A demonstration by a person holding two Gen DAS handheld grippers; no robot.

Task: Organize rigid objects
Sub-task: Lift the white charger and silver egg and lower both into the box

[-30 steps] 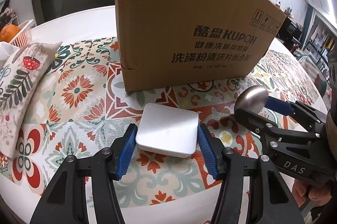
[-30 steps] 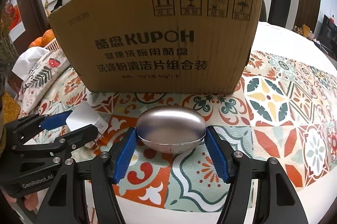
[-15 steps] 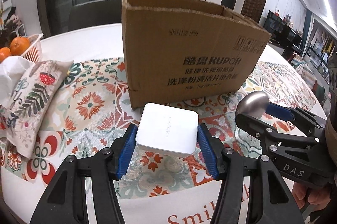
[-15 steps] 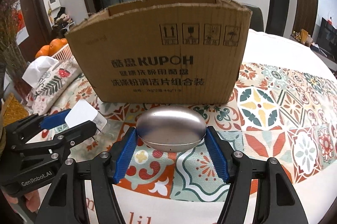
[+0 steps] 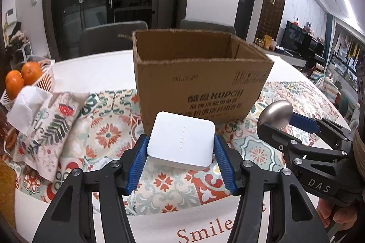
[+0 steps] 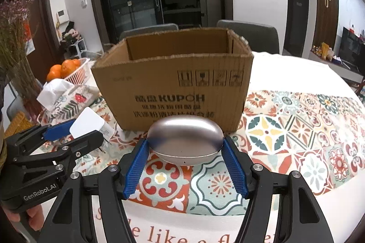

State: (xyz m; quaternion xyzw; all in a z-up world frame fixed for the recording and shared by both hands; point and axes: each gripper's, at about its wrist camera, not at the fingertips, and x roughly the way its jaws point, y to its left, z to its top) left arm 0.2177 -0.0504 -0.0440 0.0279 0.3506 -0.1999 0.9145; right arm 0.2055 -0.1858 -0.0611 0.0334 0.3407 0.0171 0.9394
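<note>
My left gripper (image 5: 181, 149) is shut on a flat white square charger (image 5: 182, 140) and holds it above the table, in front of an open brown cardboard box (image 5: 200, 83). My right gripper (image 6: 186, 147) is shut on a silver egg-shaped case (image 6: 184, 140), also held in the air before the box (image 6: 173, 87). The case shows at the right of the left wrist view (image 5: 277, 111). The charger, with its plug prongs, shows at the left of the right wrist view (image 6: 91, 125). The box's inside looks empty as far as I see.
A patterned tablecloth (image 6: 296, 128) covers the round white table. A floral tissue pouch (image 5: 48, 128) and a white basket of oranges (image 5: 27, 78) lie at the left. Dried flowers (image 6: 16, 48) stand far left. Chairs (image 5: 111, 37) stand behind the table.
Both grippers have risen and drawn back with their objects. The box's open top and inside have come into view.
</note>
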